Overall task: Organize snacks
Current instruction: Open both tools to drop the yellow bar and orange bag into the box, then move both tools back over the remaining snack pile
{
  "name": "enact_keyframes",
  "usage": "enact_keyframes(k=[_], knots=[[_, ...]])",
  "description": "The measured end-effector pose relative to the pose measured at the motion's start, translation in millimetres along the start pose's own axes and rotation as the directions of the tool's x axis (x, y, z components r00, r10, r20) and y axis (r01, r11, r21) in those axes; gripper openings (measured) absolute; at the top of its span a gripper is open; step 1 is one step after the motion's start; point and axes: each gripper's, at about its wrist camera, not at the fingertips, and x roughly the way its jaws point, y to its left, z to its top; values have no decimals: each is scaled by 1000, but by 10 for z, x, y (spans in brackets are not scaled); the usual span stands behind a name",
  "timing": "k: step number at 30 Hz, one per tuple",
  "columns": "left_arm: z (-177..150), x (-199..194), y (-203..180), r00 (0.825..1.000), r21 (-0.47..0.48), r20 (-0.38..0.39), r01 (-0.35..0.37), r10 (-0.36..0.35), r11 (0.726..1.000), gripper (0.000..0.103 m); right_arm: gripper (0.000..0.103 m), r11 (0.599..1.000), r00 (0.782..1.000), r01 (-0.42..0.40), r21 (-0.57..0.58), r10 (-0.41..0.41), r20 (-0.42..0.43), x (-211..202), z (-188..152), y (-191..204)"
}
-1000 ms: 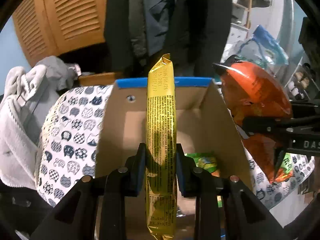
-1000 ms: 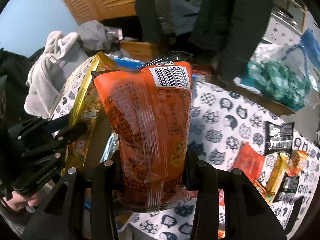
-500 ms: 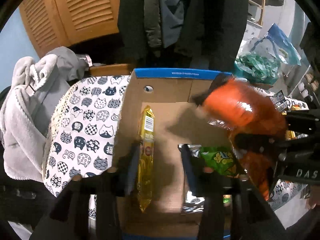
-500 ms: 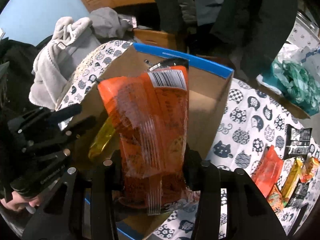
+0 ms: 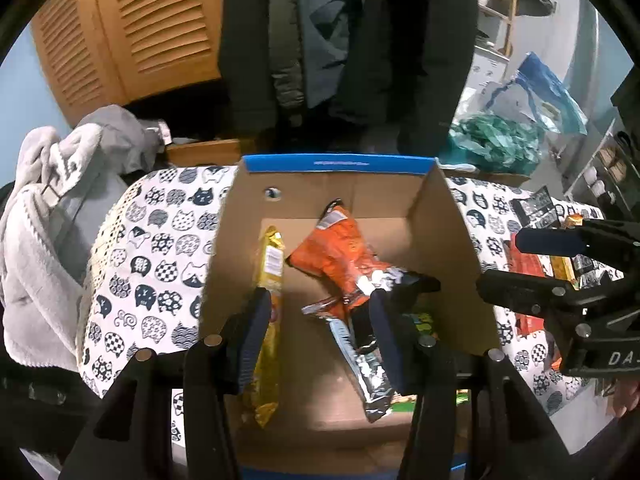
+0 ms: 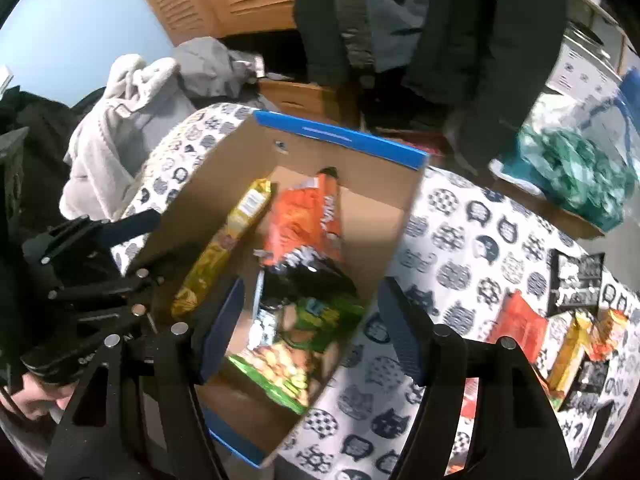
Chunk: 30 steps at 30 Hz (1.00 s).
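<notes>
Four snack packs (image 6: 304, 228) in one box (image 6: 340, 134)

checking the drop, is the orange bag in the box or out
In: the orange bag lies inside the cardboard box, beside the yellow packet.
</notes>
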Motion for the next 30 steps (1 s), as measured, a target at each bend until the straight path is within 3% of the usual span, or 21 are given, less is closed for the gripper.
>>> enact_keyframes(k=[16,18,21,30], knots=[[52,-7,-704,995,98,-32,96,-93,991,59,70,982,995,95,163,-96,-1,-316,-463,-902],[58,-8,-794,993,101,-40,112,-108,989,67,70,978,994,104,181,-105,-2,-354,-525,-1018],[69,0,-932,989,103,-52,143,-139,984,68,70,971,993,114,209,-115,-6,-407,-624,-1188],[65,127,-1394,985,177,-93,159,-144,971,69,70,949,989,144,280,-147,-9,-566,-884,-1618]])
